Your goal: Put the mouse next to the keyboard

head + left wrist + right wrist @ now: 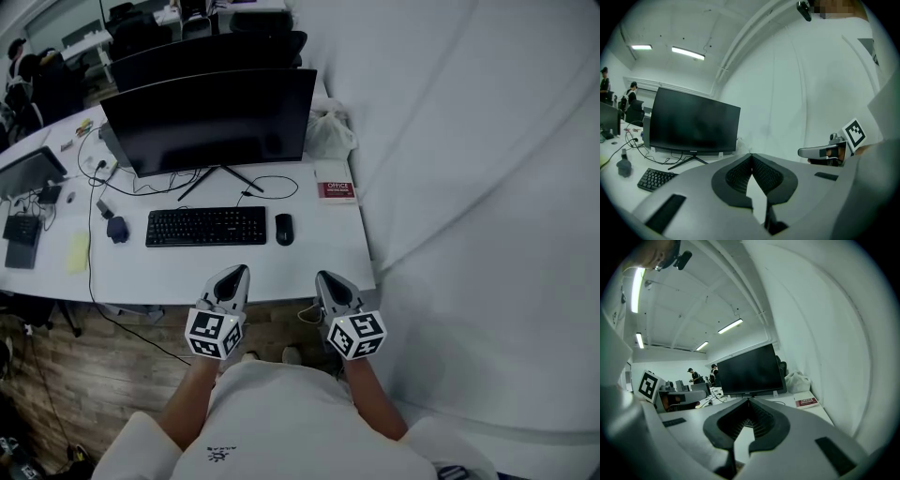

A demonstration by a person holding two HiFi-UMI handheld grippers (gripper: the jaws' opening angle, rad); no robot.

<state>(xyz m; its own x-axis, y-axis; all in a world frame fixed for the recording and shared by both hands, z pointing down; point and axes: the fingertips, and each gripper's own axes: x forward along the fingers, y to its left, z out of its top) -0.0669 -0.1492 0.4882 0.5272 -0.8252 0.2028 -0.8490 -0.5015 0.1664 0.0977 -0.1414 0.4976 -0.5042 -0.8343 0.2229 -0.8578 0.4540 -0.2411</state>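
Note:
A black mouse (284,229) lies on the white desk (309,264) just right of the black keyboard (206,226), whose corner also shows in the left gripper view (655,179). Both grippers hover over the desk's near edge, well short of the mouse. My left gripper (238,271) is shut with nothing in it, its tips meeting (751,155). My right gripper (324,277) is also shut and empty, the tips together (748,401). Each gripper shows in the other's view, the right one (825,152) and the left one (677,398).
A large black monitor (214,119) stands behind the keyboard, with cables under it. A red-and-white book (336,189) and a plastic bag (330,134) lie at the desk's right end. A second dark mouse (117,229) sits left. A white curtain (469,169) hangs right.

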